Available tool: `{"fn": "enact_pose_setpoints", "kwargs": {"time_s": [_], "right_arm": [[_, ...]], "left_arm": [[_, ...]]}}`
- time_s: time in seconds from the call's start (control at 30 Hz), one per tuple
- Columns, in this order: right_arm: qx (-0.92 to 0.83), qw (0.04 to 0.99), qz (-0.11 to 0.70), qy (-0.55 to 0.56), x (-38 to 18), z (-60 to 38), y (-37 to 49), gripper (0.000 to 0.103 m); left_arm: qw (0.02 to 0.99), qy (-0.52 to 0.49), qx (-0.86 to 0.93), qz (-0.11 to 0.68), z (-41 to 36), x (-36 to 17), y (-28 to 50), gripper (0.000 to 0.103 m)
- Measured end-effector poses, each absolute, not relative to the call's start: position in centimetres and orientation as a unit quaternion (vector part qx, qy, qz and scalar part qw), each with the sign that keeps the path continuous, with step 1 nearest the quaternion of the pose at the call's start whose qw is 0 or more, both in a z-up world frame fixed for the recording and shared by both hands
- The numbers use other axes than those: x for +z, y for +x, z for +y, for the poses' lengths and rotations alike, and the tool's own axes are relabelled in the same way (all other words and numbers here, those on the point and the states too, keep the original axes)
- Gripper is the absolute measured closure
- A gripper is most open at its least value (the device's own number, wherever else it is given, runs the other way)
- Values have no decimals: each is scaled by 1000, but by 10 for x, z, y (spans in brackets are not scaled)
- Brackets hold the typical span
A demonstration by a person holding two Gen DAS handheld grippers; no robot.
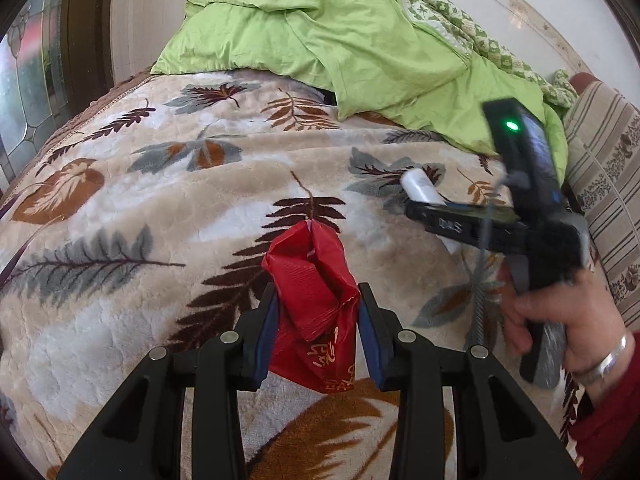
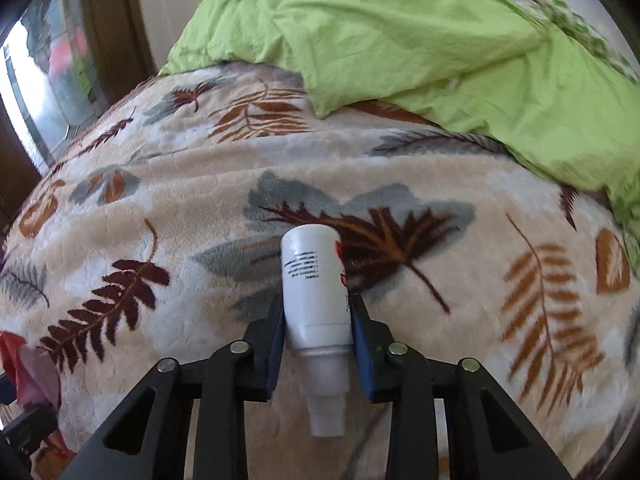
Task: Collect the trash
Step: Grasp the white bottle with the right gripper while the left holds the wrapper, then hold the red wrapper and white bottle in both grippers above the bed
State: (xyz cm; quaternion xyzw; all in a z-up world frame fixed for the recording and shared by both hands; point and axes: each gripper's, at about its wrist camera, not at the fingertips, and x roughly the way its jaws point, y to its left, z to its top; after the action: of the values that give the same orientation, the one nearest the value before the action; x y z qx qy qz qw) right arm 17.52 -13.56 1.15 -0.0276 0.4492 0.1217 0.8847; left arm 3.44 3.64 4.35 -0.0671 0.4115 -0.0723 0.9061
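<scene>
My left gripper [image 1: 318,320] is shut on a crumpled red wrapper [image 1: 314,304] with gold lettering, held above the leaf-patterned blanket [image 1: 160,184]. In the right wrist view my right gripper [image 2: 317,316] is shut on a white plastic bottle [image 2: 314,292] with black print, its neck pointing back toward the camera. The blue pads press both sides of the bottle. From the left wrist view the right gripper [image 1: 424,204] shows at the right, in a person's hand [image 1: 552,320], with the white bottle [image 1: 420,186] sticking out of it. The red wrapper [image 2: 24,364] also shows at the right wrist view's left edge.
A green quilt [image 1: 340,40] is heaped at the far end of the bed, with a green patterned cloth [image 1: 480,36] behind it. A striped cushion [image 1: 600,184] lies at the right. A wooden door frame [image 1: 88,20] with patterned glass stands at the left.
</scene>
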Motion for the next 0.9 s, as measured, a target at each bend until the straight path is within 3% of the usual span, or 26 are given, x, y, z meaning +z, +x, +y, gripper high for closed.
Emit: {"fn": "enact_pose_setpoints", "kwargs": {"time_s": [0.33,0.57,0.9], "right_arm": [[42,904,421,53,43,-170,34,72],[14,923,381,51,72,-175,-56,72],[34,920,388,41,65,-152,-119,72]], "left_arm": [[919,-37,-83,384,15,58,0,67],[926,-4,-101,365,1,80,-55,67],[936,20,-79,342,12,76,-115,67]]}}
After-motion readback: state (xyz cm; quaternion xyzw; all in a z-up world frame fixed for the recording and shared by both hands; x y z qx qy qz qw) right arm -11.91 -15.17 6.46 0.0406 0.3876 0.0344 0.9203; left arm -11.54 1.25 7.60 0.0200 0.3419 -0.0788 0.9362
